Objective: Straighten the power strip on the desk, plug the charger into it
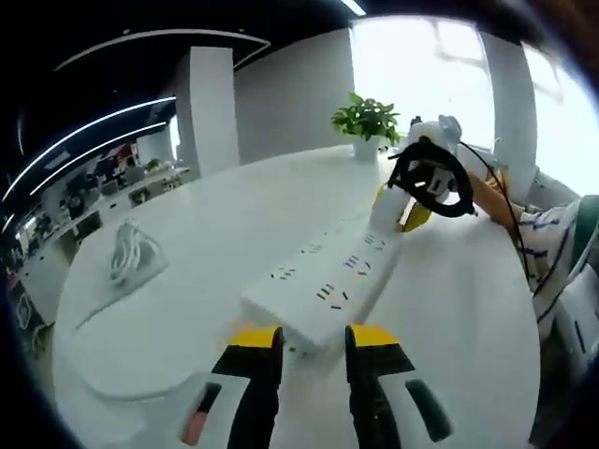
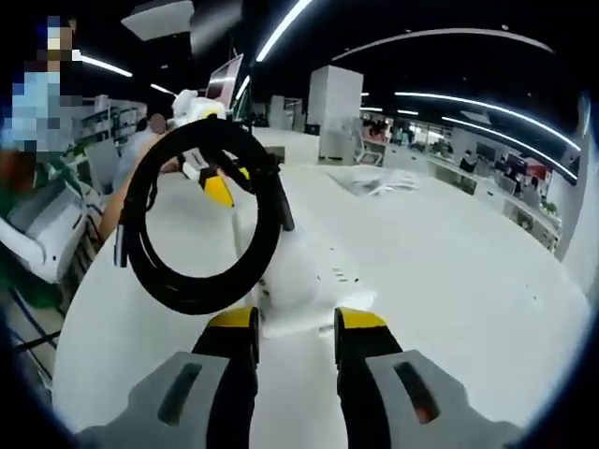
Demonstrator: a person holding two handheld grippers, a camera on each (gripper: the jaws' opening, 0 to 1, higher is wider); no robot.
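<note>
Potted plant (image 1: 366, 122) at 12 o'clock on far edge of white desk (image 1: 234, 215). White pillar (image 1: 212, 108) behind at 11. Bright window (image 1: 421, 70) at 1. Ceiling light strips (image 2: 468, 98) overhead.

Each gripper (image 1: 314, 360) has 2 black jaws with yellow tips on grey bodies; the person's sleeve (image 1: 547, 248) is striped.

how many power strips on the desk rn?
1. The white rectangular power strip lies on the white desk, one end between the left gripper tips, the other at the right gripper. The white cord bundle could hide more.
</note>
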